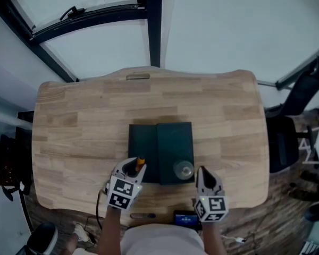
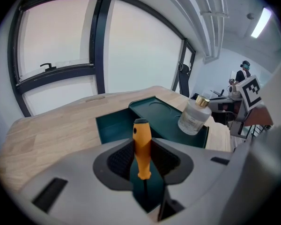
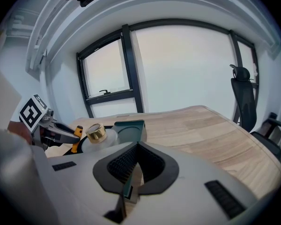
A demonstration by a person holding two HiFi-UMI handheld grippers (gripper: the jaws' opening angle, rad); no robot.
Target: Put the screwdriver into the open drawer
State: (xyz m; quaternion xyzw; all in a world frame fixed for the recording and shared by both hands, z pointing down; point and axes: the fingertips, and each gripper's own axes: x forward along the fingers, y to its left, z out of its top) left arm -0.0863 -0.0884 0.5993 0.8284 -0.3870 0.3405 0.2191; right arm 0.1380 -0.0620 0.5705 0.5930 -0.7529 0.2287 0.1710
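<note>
Vertically, the screwdriver [image 2: 142,146] sits clamped in the left gripper [image 1: 133,168], orange handle uppermost, near the open drawer's [image 2: 114,125] edge. The right gripper [image 1: 203,172] has its jaws together, empty. Bare table [image 1: 74,121] spreads upper left.

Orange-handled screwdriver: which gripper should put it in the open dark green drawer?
Left. The left gripper clamps the orange-handled screwdriver and faces the open dark green drawer. The right gripper is shut and empty.

Left tool [image 1: 133,168] and right tool [image 1: 203,173]: pale grey moulded shells, each carrying a cube [image 1: 121,193] of black-and-white square markers; black ribbed pads [image 3: 122,165] line the jaws. The person wears a light top [image 1: 159,241].
</note>
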